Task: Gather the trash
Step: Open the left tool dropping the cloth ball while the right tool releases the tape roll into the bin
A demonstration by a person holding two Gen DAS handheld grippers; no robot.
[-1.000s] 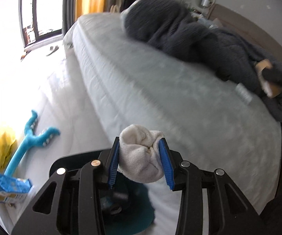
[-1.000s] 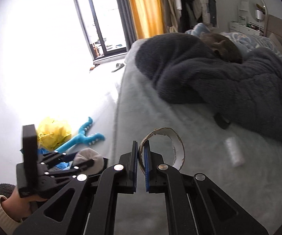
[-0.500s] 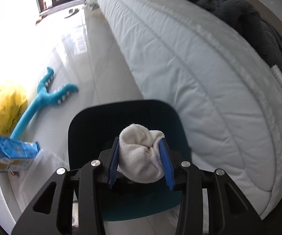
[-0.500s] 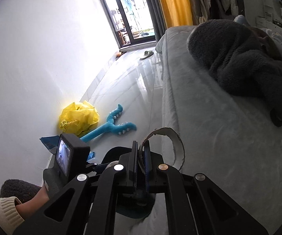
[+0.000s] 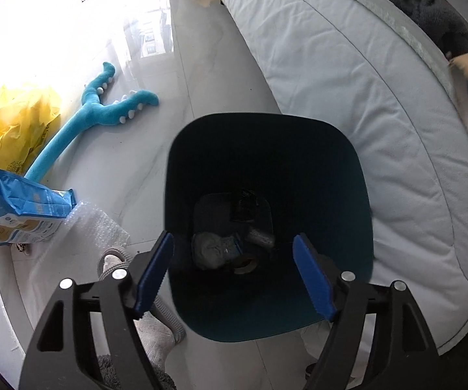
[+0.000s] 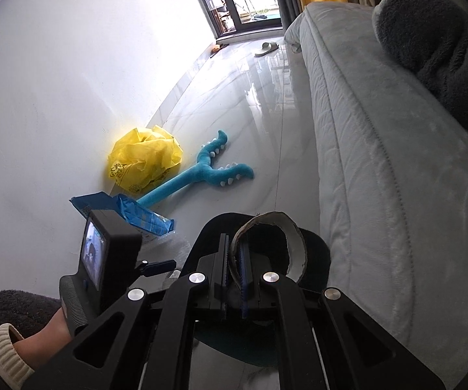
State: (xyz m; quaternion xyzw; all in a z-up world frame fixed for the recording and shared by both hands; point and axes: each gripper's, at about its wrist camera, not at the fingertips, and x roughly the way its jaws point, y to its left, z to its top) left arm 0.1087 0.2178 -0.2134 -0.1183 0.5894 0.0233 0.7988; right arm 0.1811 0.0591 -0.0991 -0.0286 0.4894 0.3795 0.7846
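A dark teal trash bin stands on the floor beside the bed. My left gripper is open and empty right above its mouth. A white crumpled wad lies at the bin's bottom among a tape roll and other bits. My right gripper is shut on a cardboard ring and holds it above the bin's rim. The left gripper's camera body shows at the left of the right wrist view.
On the floor by the wall lie a yellow plastic bag, a blue plush toy, a blue package and bubble wrap. The bed with a dark blanket runs along the right. My slippered foot is by the bin.
My left gripper moved down over the bin and opened; the white wad dropped into the bin. My right gripper, still holding the cardboard ring, moved over the bin.
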